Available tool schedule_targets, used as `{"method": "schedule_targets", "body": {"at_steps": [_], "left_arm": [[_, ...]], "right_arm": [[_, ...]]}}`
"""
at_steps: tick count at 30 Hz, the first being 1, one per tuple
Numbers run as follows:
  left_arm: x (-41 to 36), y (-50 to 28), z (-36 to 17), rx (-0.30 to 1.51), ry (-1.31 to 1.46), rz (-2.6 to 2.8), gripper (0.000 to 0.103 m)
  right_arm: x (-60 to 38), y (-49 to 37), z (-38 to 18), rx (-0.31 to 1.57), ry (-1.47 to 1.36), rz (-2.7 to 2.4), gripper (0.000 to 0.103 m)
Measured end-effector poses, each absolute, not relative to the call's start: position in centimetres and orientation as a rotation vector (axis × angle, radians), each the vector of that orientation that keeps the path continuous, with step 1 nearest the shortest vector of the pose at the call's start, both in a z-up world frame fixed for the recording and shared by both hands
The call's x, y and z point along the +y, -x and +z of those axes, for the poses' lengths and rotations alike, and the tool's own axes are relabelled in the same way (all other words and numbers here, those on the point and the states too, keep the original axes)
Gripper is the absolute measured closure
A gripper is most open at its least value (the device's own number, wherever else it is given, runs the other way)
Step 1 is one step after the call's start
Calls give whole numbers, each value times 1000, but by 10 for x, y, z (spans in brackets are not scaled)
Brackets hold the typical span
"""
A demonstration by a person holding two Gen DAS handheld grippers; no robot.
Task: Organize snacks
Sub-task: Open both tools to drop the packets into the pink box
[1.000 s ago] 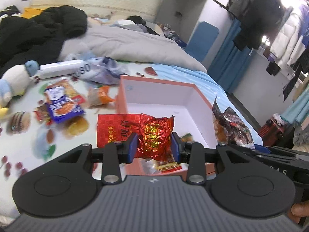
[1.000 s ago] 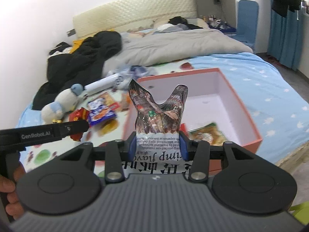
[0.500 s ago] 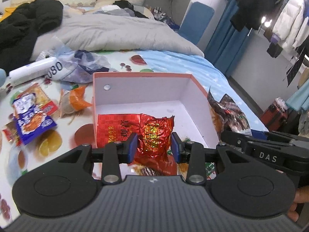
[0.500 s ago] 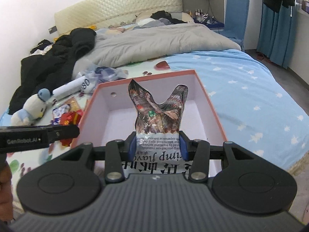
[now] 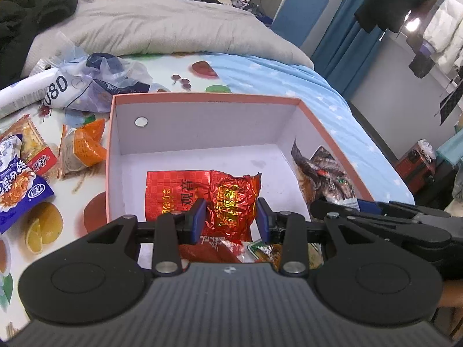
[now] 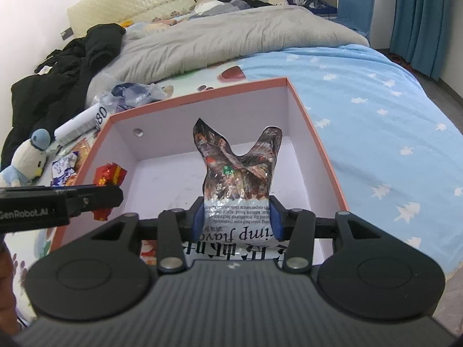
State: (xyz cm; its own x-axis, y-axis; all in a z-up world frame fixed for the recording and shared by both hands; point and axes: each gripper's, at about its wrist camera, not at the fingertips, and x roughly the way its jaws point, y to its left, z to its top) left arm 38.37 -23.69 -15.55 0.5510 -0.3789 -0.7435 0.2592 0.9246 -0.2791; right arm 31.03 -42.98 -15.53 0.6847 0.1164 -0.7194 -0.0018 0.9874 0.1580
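Note:
My left gripper [image 5: 230, 217] is shut on a red foil snack packet [image 5: 202, 196] and holds it over the near left part of the open pink box [image 5: 202, 97]. My right gripper [image 6: 237, 219] is shut on a dark shrimp-flavour snack bag [image 6: 238, 173] and holds it upright over the same box [image 6: 199, 94]. The dark bag also shows in the left wrist view [image 5: 324, 179] by the box's right wall. The red packet shows in the right wrist view [image 6: 108, 175] by the left wall. Other packets [image 5: 260, 251] lie in the box's near end, partly hidden.
Loose snacks lie on the bed left of the box: a blue-and-white packet [image 5: 20, 190], an orange packet [image 5: 84, 147]. A white tube [image 5: 31, 89] and a crumpled plastic bag [image 5: 104, 75] lie behind. A plush penguin [image 6: 26, 159] sits far left. A grey duvet [image 5: 159, 29] lies behind.
Both grippers have moved forward with their packets, from beside and before the box to over its inside. Both stay shut.

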Motion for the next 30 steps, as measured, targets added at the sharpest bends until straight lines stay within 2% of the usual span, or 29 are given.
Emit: {"method": "schedule_targets", "body": {"at_steps": [8, 10, 12, 30], "left_arm": [[-229, -377, -139, 887, 150, -366, 53], [-226, -369, -131, 871, 147, -366, 53], [-221, -358, -122, 856, 144, -364, 53], [-156, -209, -51, 734, 172, -327, 53]], "right_arm": [[-434, -321, -158, 843, -185, 56, 52], [-432, -317, -154, 840, -192, 55, 43], [-430, -309, -148, 830, -195, 46, 29], [-386, -191, -85, 702, -209, 124, 29]]}}
